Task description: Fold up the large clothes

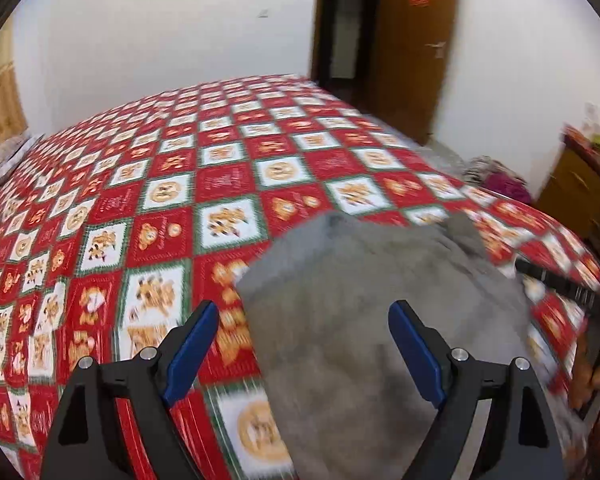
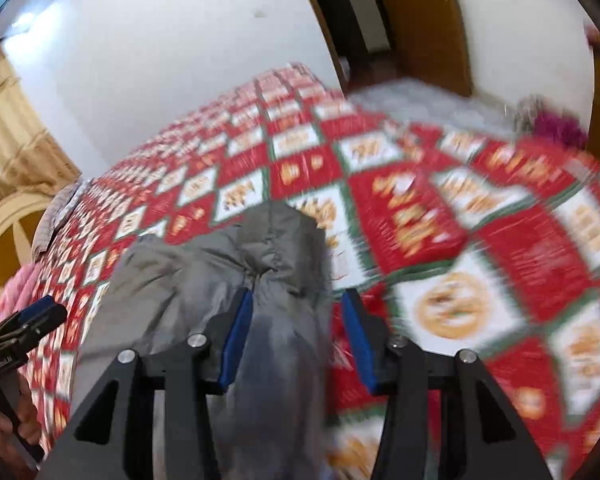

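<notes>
A grey padded garment (image 1: 380, 300) lies bunched on the near part of a bed with a red, white and green checked cover (image 1: 220, 168). My left gripper (image 1: 304, 306) hangs over the garment's left edge, its blue pads far apart and gripping nothing. In the right wrist view the garment (image 2: 220, 256) runs up between the fingers of my right gripper (image 2: 298, 294). Its left pad (image 2: 240, 320) lies against the cloth, while the right pad stands off it with a gap showing the cover (image 2: 500, 240). The left gripper (image 2: 40, 312) shows at the left edge, held by a hand.
A brown door (image 1: 412, 40) and dark doorway stand beyond the bed's far right corner. A clothes pile (image 1: 496, 180) and a wooden cabinet (image 1: 572, 188) sit to the right. A beige curtain (image 2: 16, 136), a pink cloth (image 2: 20, 284) and a headboard (image 2: 8, 220) are at left.
</notes>
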The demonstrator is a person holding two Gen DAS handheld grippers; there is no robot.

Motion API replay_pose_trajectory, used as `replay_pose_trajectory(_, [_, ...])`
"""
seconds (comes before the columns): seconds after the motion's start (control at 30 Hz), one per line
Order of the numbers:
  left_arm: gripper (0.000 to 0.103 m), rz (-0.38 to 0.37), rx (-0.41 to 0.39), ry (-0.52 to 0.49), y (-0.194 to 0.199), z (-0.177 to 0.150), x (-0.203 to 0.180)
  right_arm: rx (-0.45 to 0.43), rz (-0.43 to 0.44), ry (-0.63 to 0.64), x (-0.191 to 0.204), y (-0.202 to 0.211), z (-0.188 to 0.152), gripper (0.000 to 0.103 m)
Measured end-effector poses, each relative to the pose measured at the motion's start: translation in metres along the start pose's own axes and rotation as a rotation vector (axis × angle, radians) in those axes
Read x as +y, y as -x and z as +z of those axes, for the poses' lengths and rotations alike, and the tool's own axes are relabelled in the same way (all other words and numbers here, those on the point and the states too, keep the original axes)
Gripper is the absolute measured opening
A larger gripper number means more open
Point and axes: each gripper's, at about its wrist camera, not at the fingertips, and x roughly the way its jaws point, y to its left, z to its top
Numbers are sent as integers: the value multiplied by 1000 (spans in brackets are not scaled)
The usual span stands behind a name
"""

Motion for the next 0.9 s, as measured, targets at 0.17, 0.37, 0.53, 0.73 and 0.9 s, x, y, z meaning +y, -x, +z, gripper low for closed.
replay_pose_trajectory(0.17, [87,-58,3,-8,17,-33,-31,7,98,103,18,73,-42,51])
replay_pose_trajectory(0.37, [87,-40,25,-91,0,-53,-74,31,191,114,41,89,-86,51])
replay_pose_trajectory(0.53, [87,4,18,-152,-10,-60,-87,131,133,72,33,48,-118,24])
replay_pose_trajectory(0.73, [92,55,19,-213,-26,-70,-100,182,130,-33,18,16,-131,23])
replay_pose_trajectory(0.9, [96,97,-33,-223,-45,-81,-109,169,110,-69,14,9,-137,19])
